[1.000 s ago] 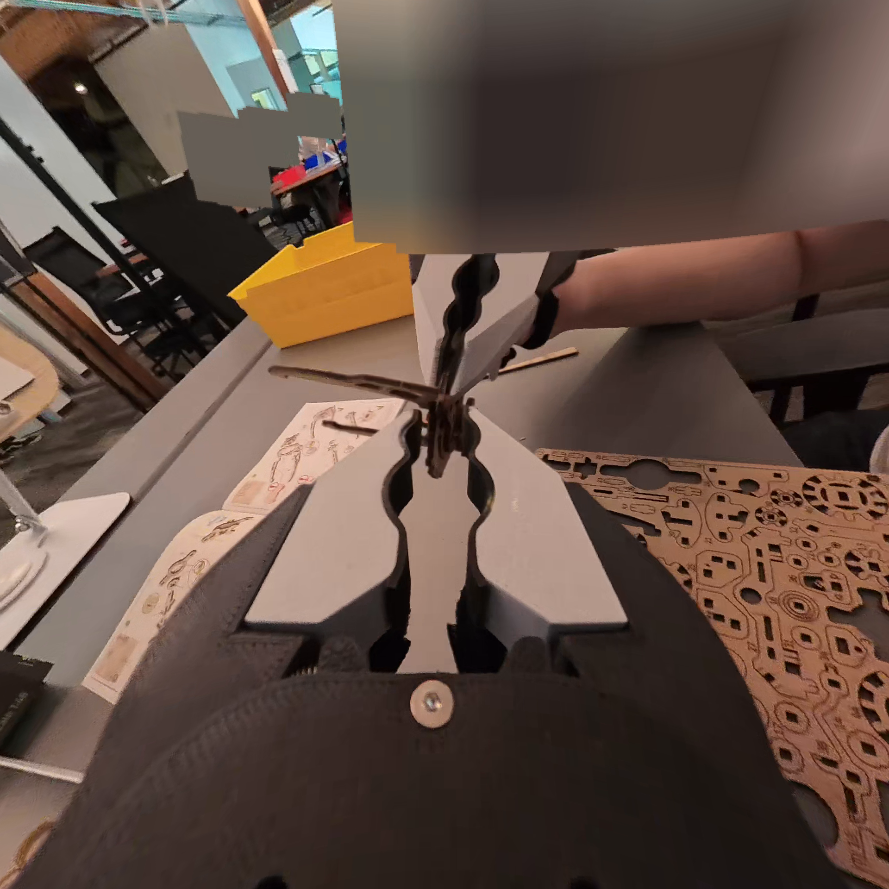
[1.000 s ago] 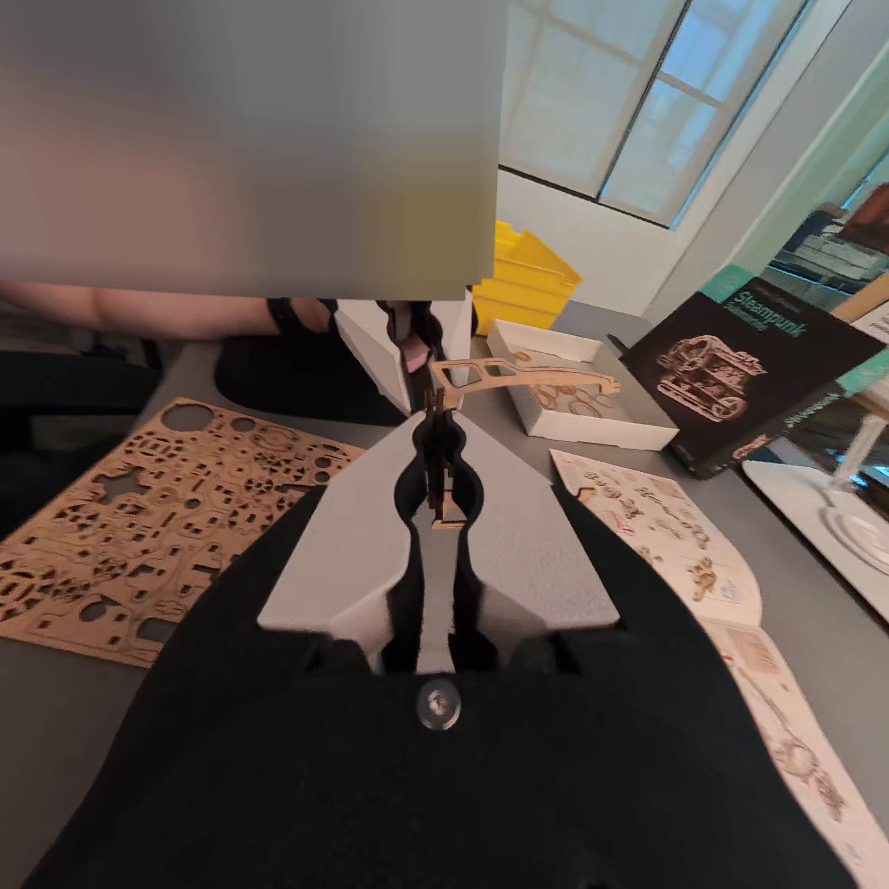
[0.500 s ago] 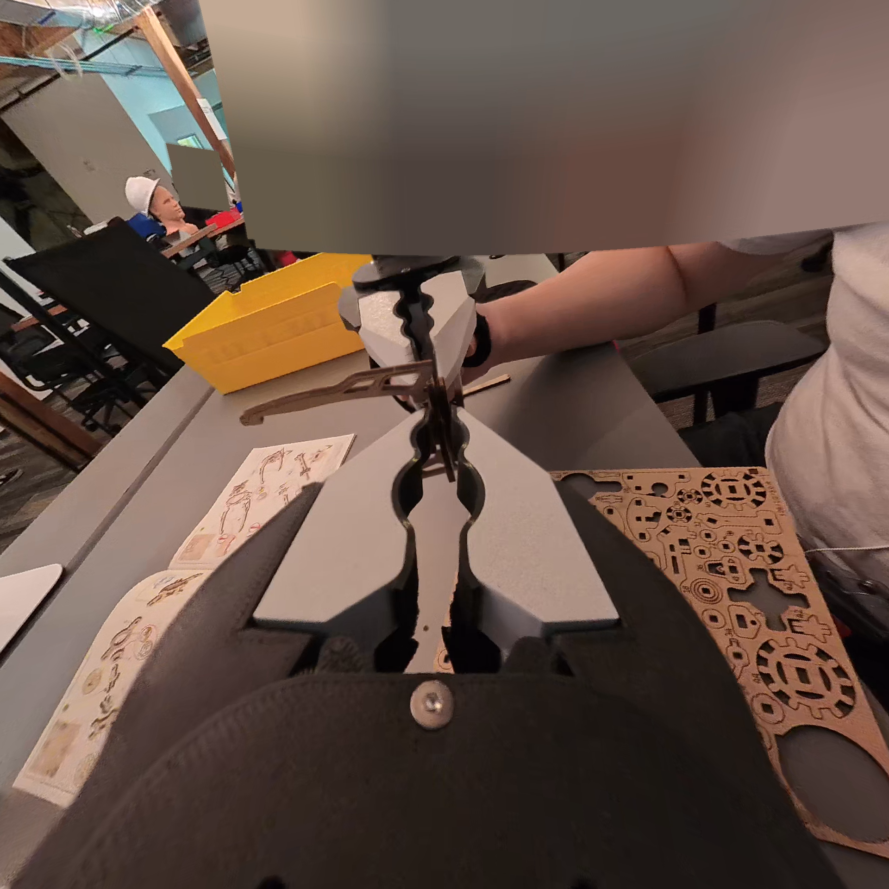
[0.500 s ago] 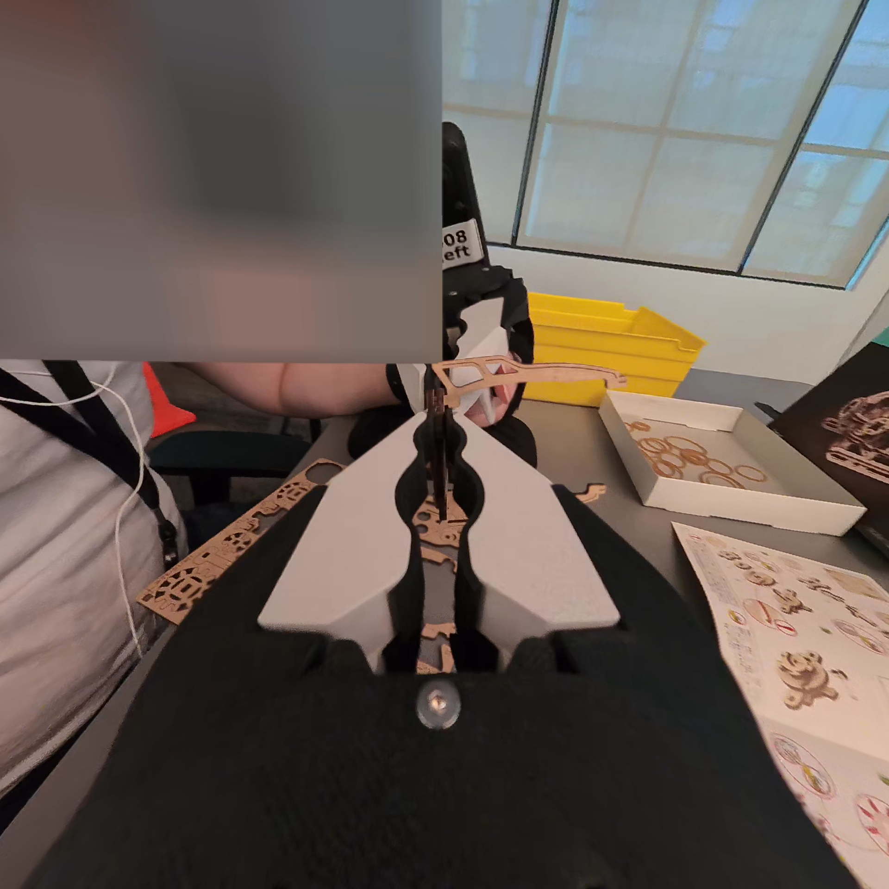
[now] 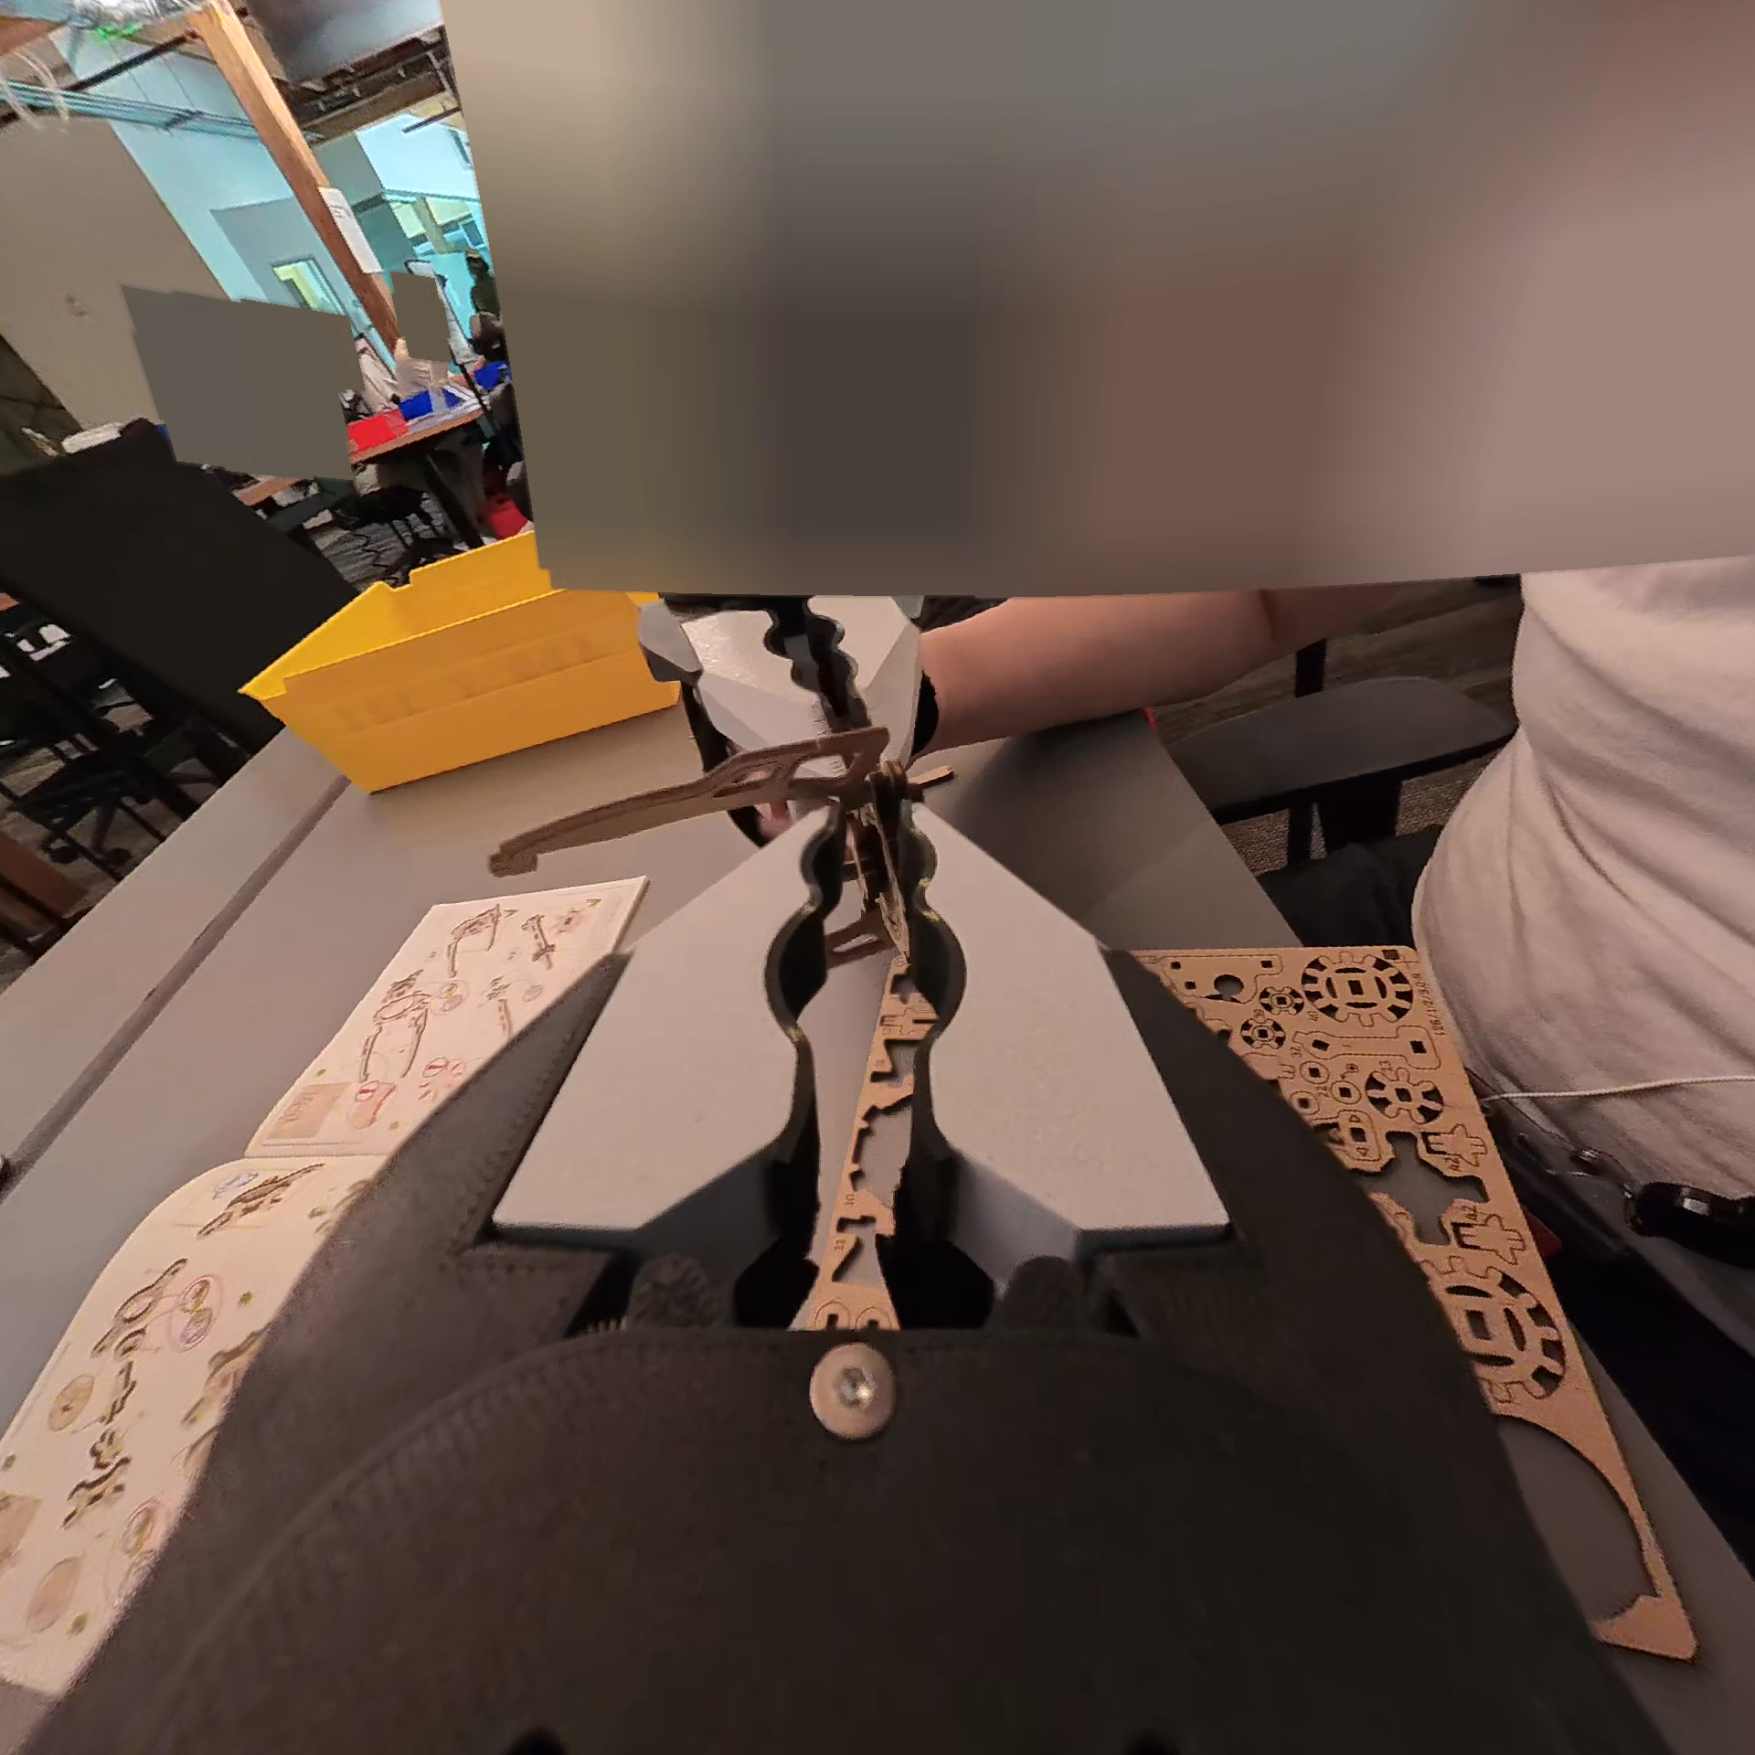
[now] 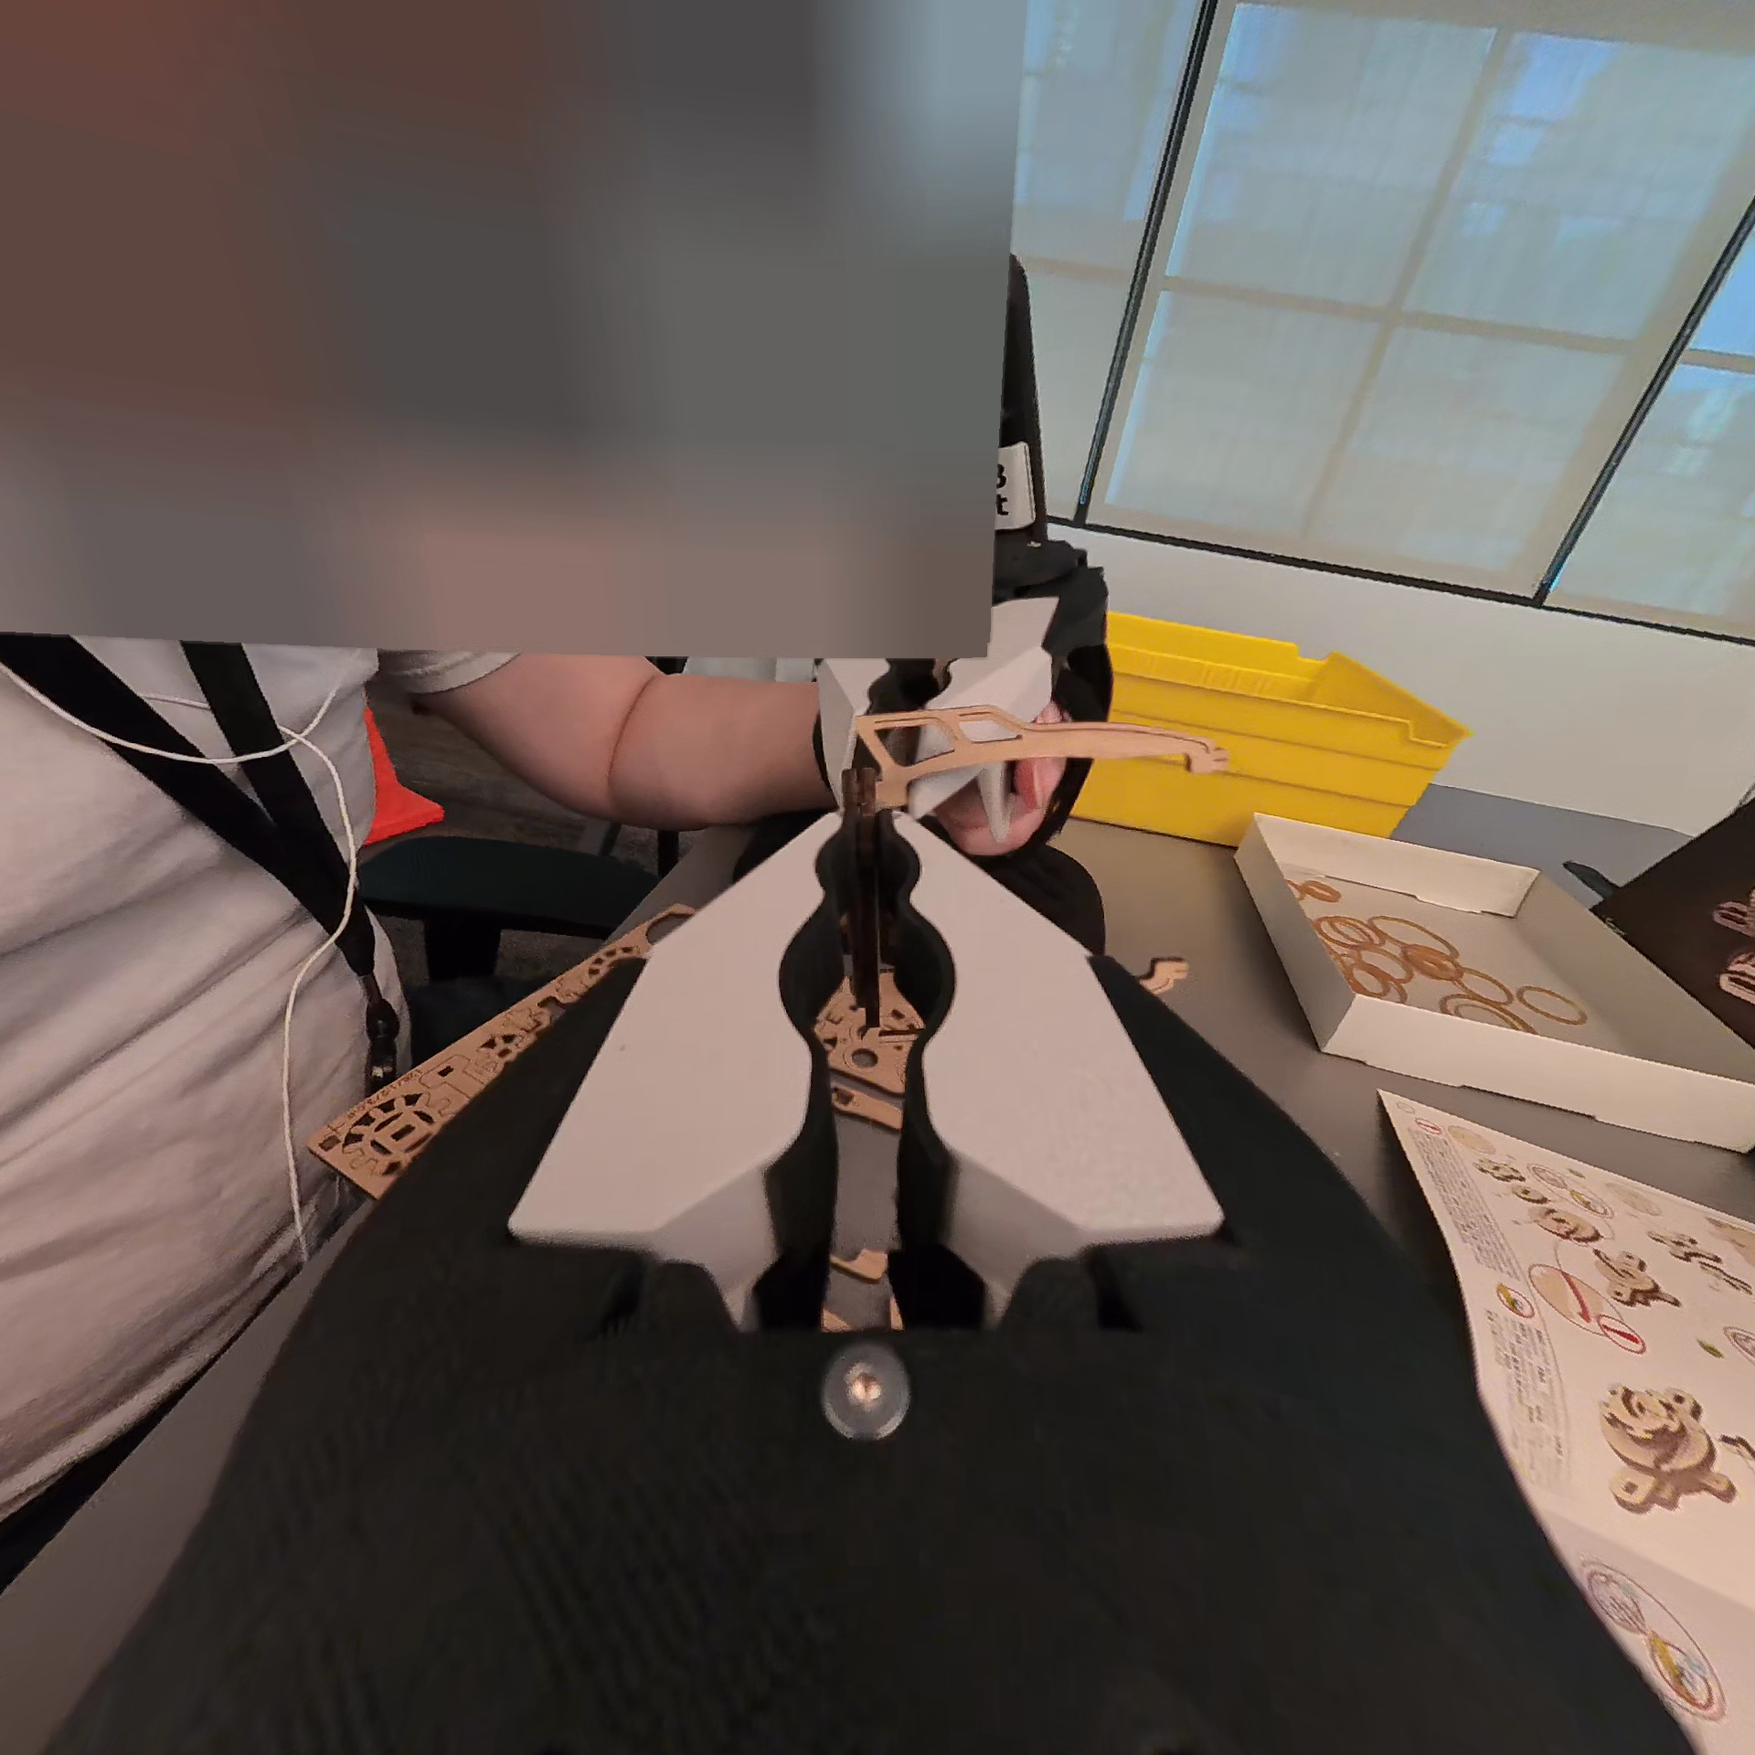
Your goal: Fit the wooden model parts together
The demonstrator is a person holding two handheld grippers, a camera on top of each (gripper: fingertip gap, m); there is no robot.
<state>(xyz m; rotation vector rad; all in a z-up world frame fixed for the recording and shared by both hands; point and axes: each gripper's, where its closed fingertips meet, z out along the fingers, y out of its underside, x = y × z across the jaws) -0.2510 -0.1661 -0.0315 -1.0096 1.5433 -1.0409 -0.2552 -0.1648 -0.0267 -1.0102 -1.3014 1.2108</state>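
The left gripper (image 5: 869, 836) and right gripper (image 6: 862, 807) are meeting tip to tip above the bench (image 5: 399, 855), each pinching one wooden piece; the right one's flat dark part (image 6: 864, 912) is standing on edge between its fingers, and the long curved arm (image 6: 1035, 744) is reaching sideways from the joint. The cut-out wooden sheet (image 5: 1377, 1121) is lying at the bench's near edge by the person; the yellow bin (image 5: 465, 665) is sitting at the far edge.

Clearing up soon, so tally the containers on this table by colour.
Yellow bin: 1
White tray: 1
Black box, mostly out of frame: 1
Total: 3
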